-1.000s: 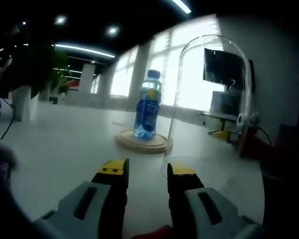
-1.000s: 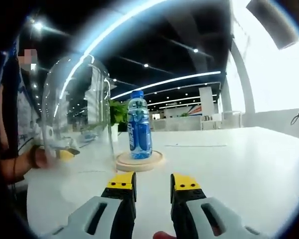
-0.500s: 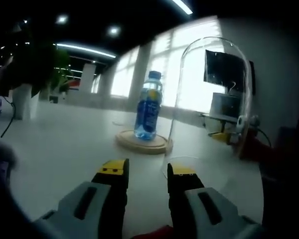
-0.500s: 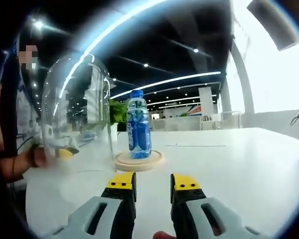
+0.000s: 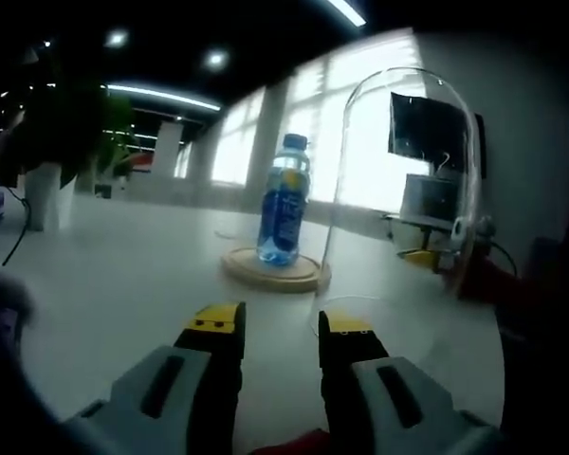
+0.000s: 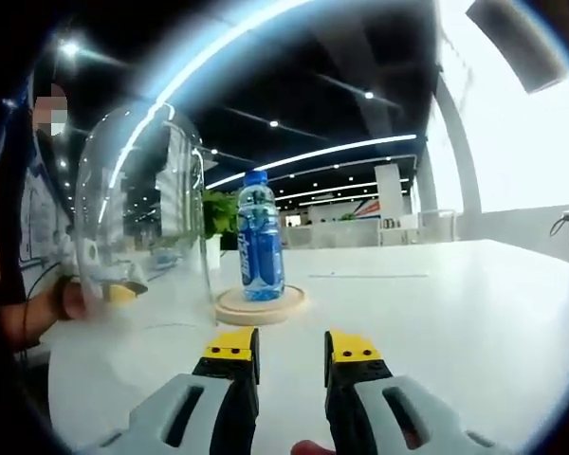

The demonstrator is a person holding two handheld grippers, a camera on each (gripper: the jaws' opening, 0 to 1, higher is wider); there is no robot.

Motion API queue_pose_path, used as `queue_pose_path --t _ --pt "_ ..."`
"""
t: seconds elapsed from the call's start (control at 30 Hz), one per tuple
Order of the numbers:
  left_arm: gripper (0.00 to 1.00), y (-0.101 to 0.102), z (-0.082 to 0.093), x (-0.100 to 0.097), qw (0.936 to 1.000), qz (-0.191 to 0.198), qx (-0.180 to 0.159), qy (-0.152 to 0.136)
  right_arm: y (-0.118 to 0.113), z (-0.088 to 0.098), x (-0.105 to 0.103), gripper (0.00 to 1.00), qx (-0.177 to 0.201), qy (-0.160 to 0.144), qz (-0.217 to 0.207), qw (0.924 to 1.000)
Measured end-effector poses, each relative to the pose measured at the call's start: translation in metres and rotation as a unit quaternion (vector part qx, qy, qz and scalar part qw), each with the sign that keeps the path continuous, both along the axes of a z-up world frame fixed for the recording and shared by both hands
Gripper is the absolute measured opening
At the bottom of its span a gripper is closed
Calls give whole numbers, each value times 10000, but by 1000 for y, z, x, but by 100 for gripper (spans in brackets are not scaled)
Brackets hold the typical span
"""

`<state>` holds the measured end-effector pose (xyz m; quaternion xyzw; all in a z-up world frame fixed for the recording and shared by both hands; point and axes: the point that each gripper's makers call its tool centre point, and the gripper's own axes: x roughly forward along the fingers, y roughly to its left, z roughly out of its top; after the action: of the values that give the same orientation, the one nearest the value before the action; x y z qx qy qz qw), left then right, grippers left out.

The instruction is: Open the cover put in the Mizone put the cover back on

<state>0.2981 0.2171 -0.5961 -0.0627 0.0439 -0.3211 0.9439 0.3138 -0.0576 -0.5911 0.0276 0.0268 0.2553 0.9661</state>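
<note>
The Mizone bottle (image 5: 284, 200) is seen standing upright on the round wooden base (image 5: 272, 270), which lies out on the open surface of the white desk (image 5: 123, 265), well in from any visible edge. The glass dome cover (image 5: 408, 190) is off the base and is set on the desk just beside it, upright, with its rim down; in the right gripper view the same cover (image 6: 142, 218) is found beside the base (image 6: 261, 305) and the bottle (image 6: 259, 237). So the bottle is judged to be placed already, and the step in hand is judged to be the return of the cover.

The left gripper (image 5: 277, 327) is held low over the desk short of the base, its yellow-tipped jaws parted by a narrow gap with nothing between them. The right gripper (image 6: 291, 347) is held likewise, jaws narrowly apart and empty. A hand (image 6: 71, 299) is seen past the cover at the near side.

For the step to go well, the dome is best gripped on both sides, or by whatever knob its top may carry, which cannot be made out here. It should be lifted clear above the bottle cap, centred over the base, and lowered straight, so that the bottle is not tipped and the rim is seated evenly.
</note>
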Motion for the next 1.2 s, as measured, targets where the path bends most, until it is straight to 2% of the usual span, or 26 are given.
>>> queue_pose_path --t 0.27,0.6,0.7,0.73,0.77,0.8,0.93,1.07,1.2 --pt "25 1 1 0 10000 3 -18 -9 -3 1 1 20 -14 -46 -40 10000" --pt "29 1 10 -2 9997 -51 -231 -88 -6 10 -1 20 257 -159 -14 9995" --pt "30 -3 27 -9 9976 -263 -592 -249 -5 13 -2 20 317 -158 82 9993" --pt "31 -3 33 -12 9958 -344 -824 -193 -6 15 -2 20 377 -171 93 9991" --pt "33 -4 34 -14 9951 -423 -883 -119 -6 19 -3 21 542 -195 133 9983" --pt "34 -4 34 -16 9954 -502 -809 -68 -6 22 -4 21 583 -214 207 9979" --pt "38 -2 46 -21 9968 -550 -516 -265 -9 38 -9 21 760 -360 436 9955" --pt "44 -2 63 -27 9937 -725 -786 -345 -11 52 -11 23 755 -533 665 9935" --pt "48 -9 74 -34 9925 -895 -739 -394 -6 66 -16 25 383 -833 983 9909"
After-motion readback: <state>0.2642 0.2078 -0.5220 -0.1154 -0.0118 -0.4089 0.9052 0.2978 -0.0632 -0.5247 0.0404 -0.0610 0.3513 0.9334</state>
